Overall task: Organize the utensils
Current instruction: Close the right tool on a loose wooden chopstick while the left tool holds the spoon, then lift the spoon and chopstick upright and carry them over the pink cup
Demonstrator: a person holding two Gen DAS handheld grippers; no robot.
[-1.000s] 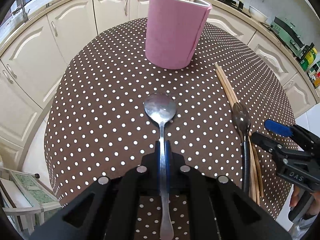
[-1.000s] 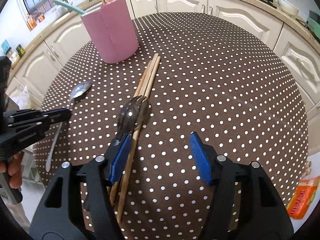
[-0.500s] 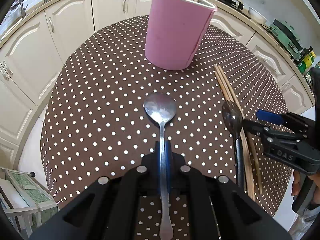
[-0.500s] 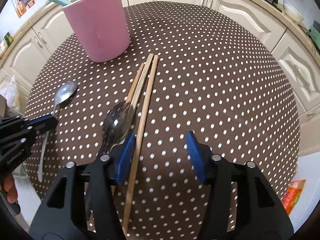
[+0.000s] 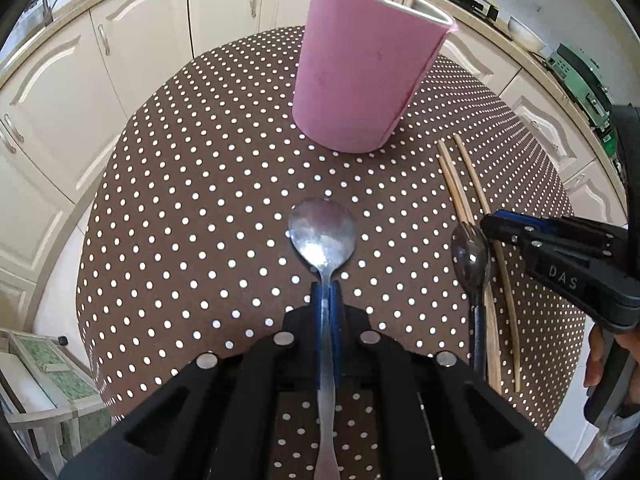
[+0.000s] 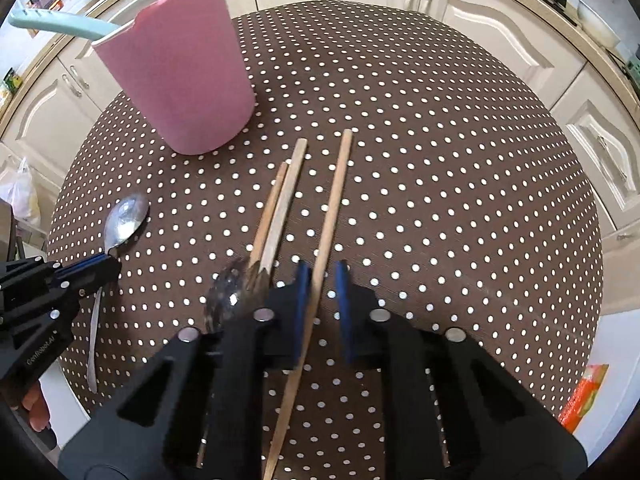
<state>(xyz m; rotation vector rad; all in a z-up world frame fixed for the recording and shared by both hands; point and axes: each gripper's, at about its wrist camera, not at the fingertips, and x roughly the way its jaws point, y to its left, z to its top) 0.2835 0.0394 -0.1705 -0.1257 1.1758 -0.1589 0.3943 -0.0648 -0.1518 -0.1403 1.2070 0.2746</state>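
My left gripper [image 5: 327, 300] is shut on the handle of a metal spoon [image 5: 322, 236]; the bowl points toward the pink utensil holder [image 5: 360, 84]. In the right wrist view the spoon [image 6: 125, 216] and left gripper [image 6: 102, 262] sit at the left. My right gripper [image 6: 322, 280] has its blue pads narrowed around one wooden chopstick [image 6: 334, 200], with a small gap still showing on the right side. Two more chopsticks [image 6: 280, 208] and a dark spork [image 6: 228, 296] lie just to its left. The pink holder [image 6: 180, 80] holds a teal handle and chopsticks.
The round table [image 6: 440, 160] has a brown polka-dot cloth. Cream kitchen cabinets [image 6: 500, 32] curve behind it. An orange packet [image 6: 580, 396] lies on the floor at the right. A small stand [image 5: 48, 376] is below the table's left edge.
My right gripper moved forward over the chopsticks and narrowed from wide open around one chopstick, which now lies apart from the others. My left gripper keeps hold of the spoon, closer to the holder.
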